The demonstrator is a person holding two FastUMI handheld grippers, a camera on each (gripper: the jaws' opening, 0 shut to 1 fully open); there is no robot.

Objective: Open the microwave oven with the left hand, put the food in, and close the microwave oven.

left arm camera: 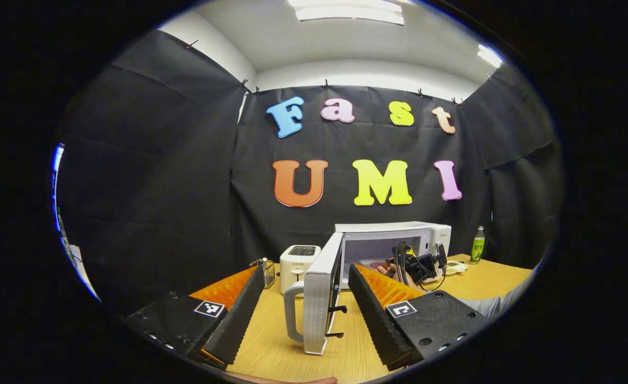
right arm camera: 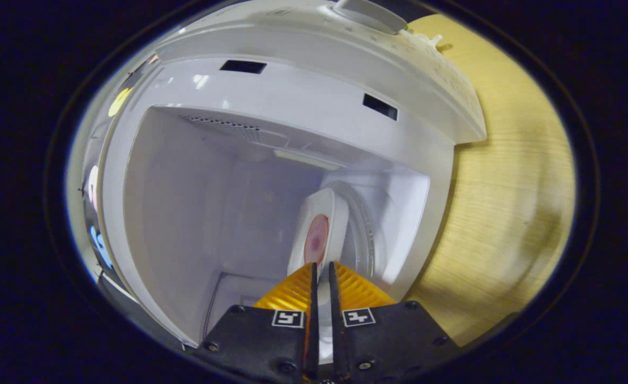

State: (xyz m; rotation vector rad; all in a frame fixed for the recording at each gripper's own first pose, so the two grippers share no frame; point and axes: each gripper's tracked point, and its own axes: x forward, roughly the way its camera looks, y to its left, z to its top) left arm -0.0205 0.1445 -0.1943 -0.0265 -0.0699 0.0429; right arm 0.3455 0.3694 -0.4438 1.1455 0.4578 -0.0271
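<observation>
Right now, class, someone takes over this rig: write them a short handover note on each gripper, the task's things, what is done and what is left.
Left gripper: open, its fingers either side of the door, gripping nothing.
Right gripper: shut on the rim of the plate, reaching into the microwave.
Door: swung wide open. The plate, with the food on it, is inside the cavity, held by the gripper.
Done: door opened, food carried in.
Left: set the plate down, release, draw the right gripper out, close the door with the left.
</observation>
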